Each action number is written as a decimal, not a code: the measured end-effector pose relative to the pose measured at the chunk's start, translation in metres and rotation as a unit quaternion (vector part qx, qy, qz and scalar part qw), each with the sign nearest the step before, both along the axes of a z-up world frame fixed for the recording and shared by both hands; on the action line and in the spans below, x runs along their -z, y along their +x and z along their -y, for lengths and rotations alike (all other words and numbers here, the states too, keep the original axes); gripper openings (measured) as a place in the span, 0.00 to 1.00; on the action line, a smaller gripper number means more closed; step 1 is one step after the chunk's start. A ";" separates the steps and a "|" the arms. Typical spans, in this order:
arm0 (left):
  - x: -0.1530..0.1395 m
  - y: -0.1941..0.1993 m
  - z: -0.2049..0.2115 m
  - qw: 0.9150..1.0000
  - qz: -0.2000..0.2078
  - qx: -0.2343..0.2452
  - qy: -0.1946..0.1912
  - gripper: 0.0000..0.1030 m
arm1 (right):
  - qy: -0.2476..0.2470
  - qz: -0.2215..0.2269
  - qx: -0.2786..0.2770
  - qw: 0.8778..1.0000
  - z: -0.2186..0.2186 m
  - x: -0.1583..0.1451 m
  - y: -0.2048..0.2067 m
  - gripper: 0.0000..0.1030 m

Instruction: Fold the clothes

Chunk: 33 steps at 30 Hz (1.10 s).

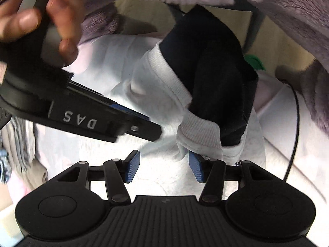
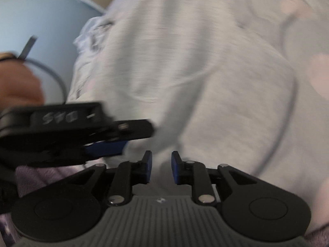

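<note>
L gripper [image 1: 164, 165]: jaws wide, empty, ribbed cuff [image 1: 197, 131] of grey sweatshirt [image 1: 156, 78] touching one pad. R gripper [image 2: 161, 167]: jaws narrow, empty.

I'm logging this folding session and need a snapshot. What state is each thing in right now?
Left gripper: open, nothing gripped; a ribbed cuff lies against one pad.
Right gripper: open, jaws narrowly apart, nothing between them.
White garment: rumpled, unfolded, ribbed cuff bunched near the left gripper.
Dark garment: draped in loose folds over the white one.
Black cable: slack, lying across the bedding.
</note>
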<state>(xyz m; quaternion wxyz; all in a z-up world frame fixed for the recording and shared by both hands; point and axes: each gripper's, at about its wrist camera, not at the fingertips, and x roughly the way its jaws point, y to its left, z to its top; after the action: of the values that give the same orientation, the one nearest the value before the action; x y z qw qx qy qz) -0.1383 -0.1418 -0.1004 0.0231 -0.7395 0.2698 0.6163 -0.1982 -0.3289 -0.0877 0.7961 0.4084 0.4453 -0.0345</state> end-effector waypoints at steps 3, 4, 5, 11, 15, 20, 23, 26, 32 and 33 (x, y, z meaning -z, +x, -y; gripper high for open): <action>0.010 0.002 0.003 1.000 0.009 0.022 0.019 0.49 | -0.005 -0.017 0.013 1.000 0.007 0.002 -0.001 0.25; 0.015 0.003 0.003 0.999 0.016 0.034 0.028 0.49 | -0.005 -0.019 0.011 1.000 0.007 0.003 -0.003 0.27; 0.021 0.004 0.004 0.998 0.024 0.044 0.038 0.49 | -0.005 -0.021 0.009 1.000 0.006 0.003 -0.004 0.28; 0.061 0.003 0.011 0.993 0.071 0.052 0.075 0.35 | -0.010 -0.036 0.017 0.999 0.011 0.000 -0.007 0.28; 0.085 0.011 0.010 0.995 0.073 0.037 0.055 0.21 | -0.012 -0.046 0.027 0.998 0.004 0.001 0.009 0.29; 0.086 0.018 0.012 0.997 0.034 -0.064 0.023 0.02 | -0.015 -0.052 0.033 0.998 0.007 0.002 0.000 0.30; 0.073 0.024 0.017 0.987 -0.006 -0.159 -0.010 0.01 | -0.022 -0.054 0.035 0.998 0.008 0.001 0.002 0.30; 0.052 0.033 0.022 0.966 -0.039 -0.250 -0.059 0.01 | -0.034 -0.056 0.042 0.997 0.010 -0.002 -0.002 0.31; 0.009 0.054 0.049 0.896 -0.068 -0.403 -0.173 0.01 | -0.065 -0.023 0.089 0.994 0.015 -0.019 -0.007 0.32; -0.002 0.059 0.058 0.880 -0.078 -0.428 -0.192 0.01 | -0.076 -0.012 0.105 0.991 0.018 -0.024 -0.011 0.32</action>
<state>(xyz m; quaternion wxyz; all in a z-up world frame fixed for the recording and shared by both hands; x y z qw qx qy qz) -0.0794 -0.2001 -0.0985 -0.4062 -0.7226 0.0406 0.5579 -0.2093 -0.3468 -0.0633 0.8112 0.3909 0.4058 -0.1566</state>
